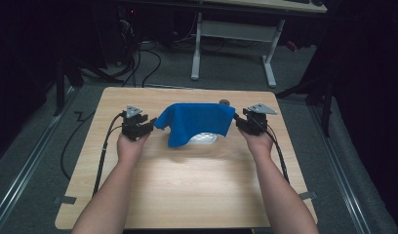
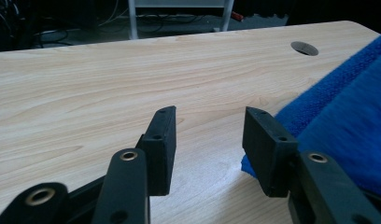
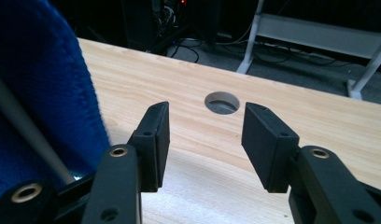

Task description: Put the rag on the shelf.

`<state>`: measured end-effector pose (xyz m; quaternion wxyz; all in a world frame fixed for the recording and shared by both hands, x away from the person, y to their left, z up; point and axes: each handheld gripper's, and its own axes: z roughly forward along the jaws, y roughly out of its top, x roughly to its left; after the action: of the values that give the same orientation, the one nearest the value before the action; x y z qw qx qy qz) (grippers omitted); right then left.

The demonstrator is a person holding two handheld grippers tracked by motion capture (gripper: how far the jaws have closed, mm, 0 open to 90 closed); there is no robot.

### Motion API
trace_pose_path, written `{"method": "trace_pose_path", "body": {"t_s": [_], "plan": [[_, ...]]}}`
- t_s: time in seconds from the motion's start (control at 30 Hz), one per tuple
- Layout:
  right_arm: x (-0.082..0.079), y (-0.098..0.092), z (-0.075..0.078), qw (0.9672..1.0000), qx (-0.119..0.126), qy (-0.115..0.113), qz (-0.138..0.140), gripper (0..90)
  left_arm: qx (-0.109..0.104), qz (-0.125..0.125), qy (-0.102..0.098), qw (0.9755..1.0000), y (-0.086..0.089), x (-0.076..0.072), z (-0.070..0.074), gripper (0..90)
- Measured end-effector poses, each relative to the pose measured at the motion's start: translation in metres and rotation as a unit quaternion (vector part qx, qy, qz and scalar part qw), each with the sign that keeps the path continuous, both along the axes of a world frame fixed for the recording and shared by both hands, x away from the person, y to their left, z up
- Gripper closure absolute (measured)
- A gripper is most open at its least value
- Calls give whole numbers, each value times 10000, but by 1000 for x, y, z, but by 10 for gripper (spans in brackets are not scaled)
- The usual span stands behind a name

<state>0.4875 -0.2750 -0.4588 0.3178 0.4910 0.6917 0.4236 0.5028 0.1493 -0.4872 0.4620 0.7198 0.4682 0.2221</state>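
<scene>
Blue cloth (image 1: 197, 122) sits at the middle of the table's (image 1: 187, 195) far half, draped over a white object (image 1: 203, 138) that peeks out under its near edge. The cloth humps up over it; one corner hangs down toward me on the left of the white thing.

Left side first. My left gripper (image 1: 144, 126) rests just off the cloth's left corner, grey three-cornered plate (image 1: 133, 110) on top, cable (image 1: 105, 146) trailing back along my forearm. In the left gripper view the jaws stand apart, released, bare wood between them; the blue cloth (image 2: 347, 121) lies against the outer side of the right-hand jaw, not between the pads. Nothing gripped.

Centre: cloth folds look loose; I cannot tell what the white object is.

Right side. My right gripper (image 1: 239, 122) sits just beside the cloth's right edge, its own grey plate (image 1: 262, 108) above it. In the right gripper view the jaws are likewise spread and empty, with the round hole (image 3: 222, 102) in the tabletop showing past the gap. The cloth (image 3: 34, 93) rises as a blue wall outside the left-hand jaw, near it, not pinched.

Both tools let go; cloth lying on its own over the object.
</scene>
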Motion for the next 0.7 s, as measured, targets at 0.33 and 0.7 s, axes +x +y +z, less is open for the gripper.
{"method": "trace_pose_path", "body": {"t_s": [0.33,0.7], "plan": [[-13,-1,9,10000,-31,-32,87,506,69,67,-36,9999,15,-17,6,548],[-32,-3,13,9999,-63,-129,97,501,21,92,-21,10000,27,-41,-1,540]]}}
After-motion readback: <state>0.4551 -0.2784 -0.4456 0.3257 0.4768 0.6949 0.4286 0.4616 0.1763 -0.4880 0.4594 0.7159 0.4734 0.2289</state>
